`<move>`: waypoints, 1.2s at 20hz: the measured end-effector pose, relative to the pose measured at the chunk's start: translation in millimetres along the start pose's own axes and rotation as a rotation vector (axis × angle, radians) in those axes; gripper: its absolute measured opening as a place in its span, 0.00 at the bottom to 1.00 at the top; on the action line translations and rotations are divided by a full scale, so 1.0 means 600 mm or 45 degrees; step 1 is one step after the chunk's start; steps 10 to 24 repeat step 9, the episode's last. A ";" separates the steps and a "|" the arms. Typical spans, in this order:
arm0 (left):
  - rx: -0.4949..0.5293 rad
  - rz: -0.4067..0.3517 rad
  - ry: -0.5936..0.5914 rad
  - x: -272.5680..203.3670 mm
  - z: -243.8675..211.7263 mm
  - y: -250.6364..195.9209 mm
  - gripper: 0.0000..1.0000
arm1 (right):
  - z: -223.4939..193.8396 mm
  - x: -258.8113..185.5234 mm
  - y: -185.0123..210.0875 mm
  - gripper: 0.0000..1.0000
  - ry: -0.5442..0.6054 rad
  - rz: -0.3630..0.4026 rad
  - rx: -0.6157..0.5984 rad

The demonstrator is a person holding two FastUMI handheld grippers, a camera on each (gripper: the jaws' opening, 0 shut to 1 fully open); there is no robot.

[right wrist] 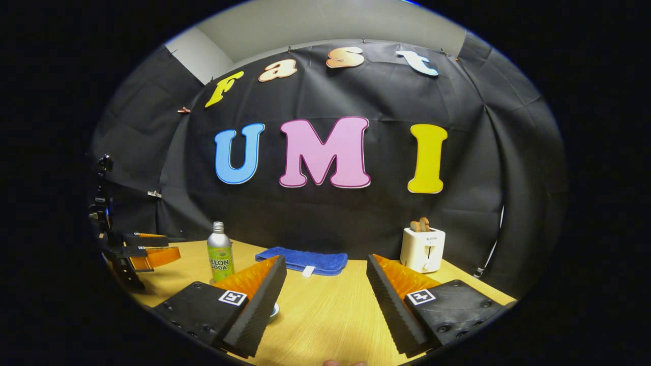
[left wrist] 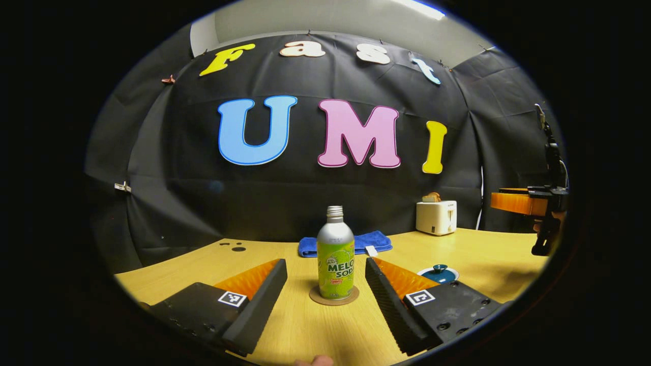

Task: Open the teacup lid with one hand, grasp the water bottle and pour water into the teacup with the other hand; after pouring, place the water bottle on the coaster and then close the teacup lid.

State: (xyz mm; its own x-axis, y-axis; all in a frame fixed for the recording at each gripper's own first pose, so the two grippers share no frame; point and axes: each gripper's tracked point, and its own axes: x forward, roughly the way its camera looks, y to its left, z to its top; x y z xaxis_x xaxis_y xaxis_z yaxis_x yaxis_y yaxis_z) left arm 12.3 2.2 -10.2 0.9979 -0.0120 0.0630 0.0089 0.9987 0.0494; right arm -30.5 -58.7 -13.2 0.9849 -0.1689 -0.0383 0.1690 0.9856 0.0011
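A silver bottle with a green label (left wrist: 335, 254) stands upright on a round brown coaster (left wrist: 334, 296) in the left gripper view. My left gripper (left wrist: 324, 262) is open, its fingers either side of the bottle and short of it, apart from it. The teacup with its dark blue lid (left wrist: 440, 272) on sits to the right, partly hidden behind one finger. In the right gripper view my right gripper (right wrist: 325, 259) is open above the table with nothing between its fingers. The bottle (right wrist: 220, 252) stands at the left there, beside the left gripper (right wrist: 147, 251). A sliver of the teacup (right wrist: 274, 310) peeks past one finger.
A folded blue cloth (left wrist: 346, 243) lies at the back of the wooden table (left wrist: 488, 259), behind the bottle. A white toaster (left wrist: 436, 217) holding bread stands at the back right. The right gripper (left wrist: 539, 203) hovers at the far right of the left gripper view.
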 end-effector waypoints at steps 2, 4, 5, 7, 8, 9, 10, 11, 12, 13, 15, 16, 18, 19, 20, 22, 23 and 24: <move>0.003 0.002 0.006 0.001 -0.003 0.002 0.98 | -0.003 0.002 0.001 0.98 0.005 -0.001 -0.009; 0.004 0.004 0.005 0.001 -0.002 0.004 0.98 | -0.002 0.002 0.004 0.98 0.001 -0.001 -0.026; 0.004 0.004 0.005 -0.002 -0.002 0.005 0.98 | -0.001 0.001 0.004 0.98 -0.001 0.000 -0.027; 0.006 0.005 0.005 0.000 -0.002 0.005 0.98 | 0.000 0.001 0.006 0.98 -0.003 0.001 -0.024; 0.006 0.004 0.007 0.001 -0.004 0.005 0.98 | -0.001 0.001 0.006 0.98 0.001 0.001 -0.024; 0.006 0.003 0.007 0.000 -0.002 0.004 0.98 | -0.002 0.001 0.005 0.98 0.003 0.002 -0.024; 0.006 0.003 0.007 0.000 -0.002 0.004 0.98 | -0.002 0.001 0.005 0.98 0.003 0.002 -0.024; 0.006 0.003 0.007 0.000 -0.002 0.004 0.98 | -0.002 0.001 0.005 0.98 0.003 0.002 -0.024; 0.006 0.003 0.007 0.000 -0.002 0.004 0.98 | -0.002 0.001 0.005 0.98 0.003 0.002 -0.024; 0.006 0.003 0.007 0.000 -0.002 0.004 0.98 | -0.002 0.001 0.005 0.98 0.003 0.002 -0.024; 0.006 0.003 0.007 0.000 -0.002 0.004 0.98 | -0.002 0.001 0.005 0.98 0.003 0.002 -0.024; 0.006 0.003 0.007 0.000 -0.002 0.004 0.98 | -0.002 0.001 0.005 0.98 0.003 0.002 -0.024; 0.006 0.003 0.007 0.000 -0.002 0.004 0.98 | -0.002 0.001 0.005 0.98 0.003 0.002 -0.024; 0.006 0.003 0.007 0.000 -0.002 0.004 0.98 | -0.002 0.001 0.005 0.98 0.003 0.002 -0.024; 0.006 0.003 0.007 0.000 -0.002 0.004 0.98 | -0.002 0.001 0.005 0.98 0.003 0.002 -0.024; 0.006 0.003 0.007 0.000 -0.002 0.004 0.98 | -0.002 0.001 0.005 0.98 0.003 0.002 -0.024; 0.006 0.003 0.007 0.000 -0.002 0.004 0.98 | -0.002 0.001 0.005 0.98 0.003 0.002 -0.024; 0.006 0.003 0.007 0.000 -0.002 0.004 0.98 | -0.002 0.001 0.005 0.98 0.003 0.002 -0.024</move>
